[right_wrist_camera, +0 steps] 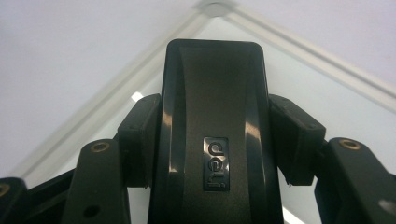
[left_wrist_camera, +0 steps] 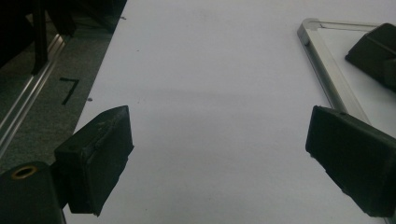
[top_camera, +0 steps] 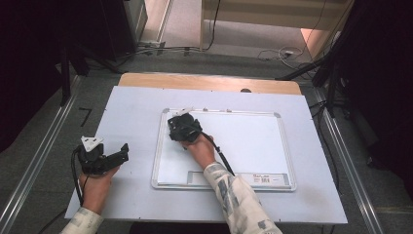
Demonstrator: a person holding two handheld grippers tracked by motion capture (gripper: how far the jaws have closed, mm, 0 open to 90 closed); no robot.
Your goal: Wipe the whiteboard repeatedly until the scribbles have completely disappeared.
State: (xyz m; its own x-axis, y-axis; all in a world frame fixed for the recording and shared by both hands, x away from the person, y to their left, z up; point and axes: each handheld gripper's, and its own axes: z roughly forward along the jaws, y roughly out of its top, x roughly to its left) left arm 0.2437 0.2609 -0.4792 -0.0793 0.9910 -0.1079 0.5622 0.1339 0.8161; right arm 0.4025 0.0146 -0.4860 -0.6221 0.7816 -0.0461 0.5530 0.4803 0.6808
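In the high view the right gripper [top_camera: 184, 127] sits over the whiteboard [top_camera: 253, 146] near its far left corner, the board lying on the white sheet [top_camera: 131, 102] that covers the table; the left gripper [top_camera: 103, 157] rests on that sheet near its left edge, well apart from the board; in the left gripper view its jaws stand wide apart with bare sheet between them, the board's frame [left_wrist_camera: 327, 77] at the right; in the right gripper view the jaws are clamped on a black eraser [right_wrist_camera: 212, 140], held by its sides, pointing into the board's corner [right_wrist_camera: 212, 7]
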